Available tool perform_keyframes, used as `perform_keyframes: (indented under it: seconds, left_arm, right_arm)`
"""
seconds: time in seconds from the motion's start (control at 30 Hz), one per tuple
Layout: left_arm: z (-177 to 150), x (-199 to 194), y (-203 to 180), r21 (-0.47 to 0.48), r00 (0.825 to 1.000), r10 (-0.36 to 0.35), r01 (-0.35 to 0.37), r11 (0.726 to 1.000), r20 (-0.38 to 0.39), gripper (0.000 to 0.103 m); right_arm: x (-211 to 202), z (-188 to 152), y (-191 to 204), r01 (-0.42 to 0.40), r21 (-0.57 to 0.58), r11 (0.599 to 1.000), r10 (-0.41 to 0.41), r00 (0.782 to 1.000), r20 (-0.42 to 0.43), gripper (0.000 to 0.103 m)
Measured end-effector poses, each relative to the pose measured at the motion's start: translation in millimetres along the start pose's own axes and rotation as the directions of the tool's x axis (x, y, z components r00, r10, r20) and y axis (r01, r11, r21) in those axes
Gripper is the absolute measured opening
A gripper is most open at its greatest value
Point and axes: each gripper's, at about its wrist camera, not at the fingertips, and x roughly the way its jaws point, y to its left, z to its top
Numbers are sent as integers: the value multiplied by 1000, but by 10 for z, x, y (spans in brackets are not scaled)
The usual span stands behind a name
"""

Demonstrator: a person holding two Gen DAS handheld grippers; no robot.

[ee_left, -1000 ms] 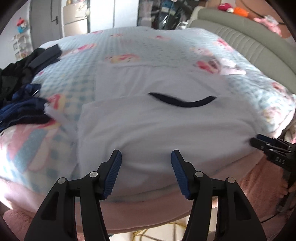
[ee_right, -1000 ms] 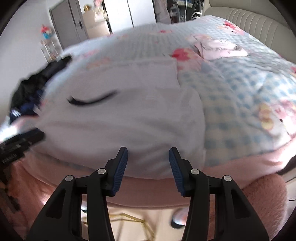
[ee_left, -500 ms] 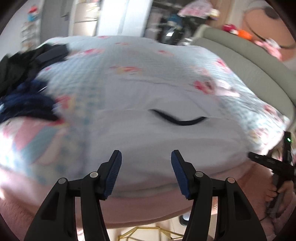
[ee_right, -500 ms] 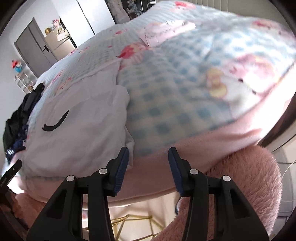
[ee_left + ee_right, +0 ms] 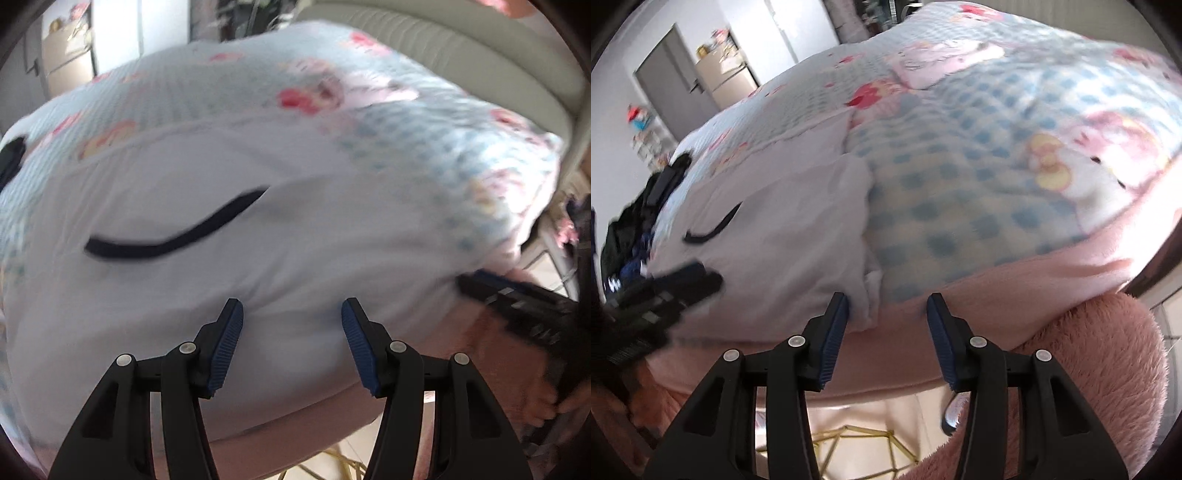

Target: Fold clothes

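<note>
A white garment with a black neck trim lies flat on the bed, its near hem at the bed's front edge. It also shows in the right wrist view. My left gripper is open and empty, its jaws either side of the near hem. My right gripper is open and empty at the garment's near right corner. Each gripper shows blurred in the other's view: the right one, the left one.
The bed has a blue checked quilt with pink cartoon prints over a pink blanket. A pile of dark clothes sits at the far left. A padded headboard is at the right. A fluffy pink cushion lies below.
My left gripper has swung right and closer to the hem. My right gripper has moved left, to the garment's right corner. Both stay open.
</note>
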Motion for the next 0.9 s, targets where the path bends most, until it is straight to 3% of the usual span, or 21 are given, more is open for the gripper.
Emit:
perform_keyframes:
  seconds: [0.13, 0.27, 0.33, 0.43, 0.57, 0.63, 0.73, 0.9]
  left_arm:
    - [-144, -207, 441, -104, 999, 33, -31, 994, 26, 58]
    - [-321, -636, 958, -232, 992, 6, 23, 972, 126, 57]
    - [-410, -805, 1067, -240, 986, 45, -5, 971, 162, 57]
    - [-555, -897, 1243, -248, 982, 114, -74, 966, 153, 57]
    - [-653, -861, 1498, -302, 979, 175, -136, 943, 108, 57]
    - [-648, -851, 1596, -283, 959, 274, -242, 928, 77, 57]
    - [-707, -944, 1757, -358, 969, 218, -163, 919, 118, 57]
    - [-701, -968, 1632, -319, 973, 141, -77, 945, 183, 57]
  right_arm:
    - [-3, 27, -175, 77, 64, 995, -77, 997, -8, 47]
    - [-159, 49, -132, 2, 67, 998, -6, 998, 64, 47]
    - [-212, 51, 47, -22, -4, 1000, 22, 995, 100, 47]
    - [-271, 34, 332, -36, -130, 991, 54, 989, 137, 48]
    - [20, -10, 430, 48, -167, 985, -39, 998, 59, 48]
    - [121, -24, 403, 87, -162, 983, -84, 996, 26, 48]
    - [39, -12, 275, 102, -114, 988, -98, 994, 47, 48]
    - [-88, -18, 424, 78, -155, 985, -58, 990, 130, 49]
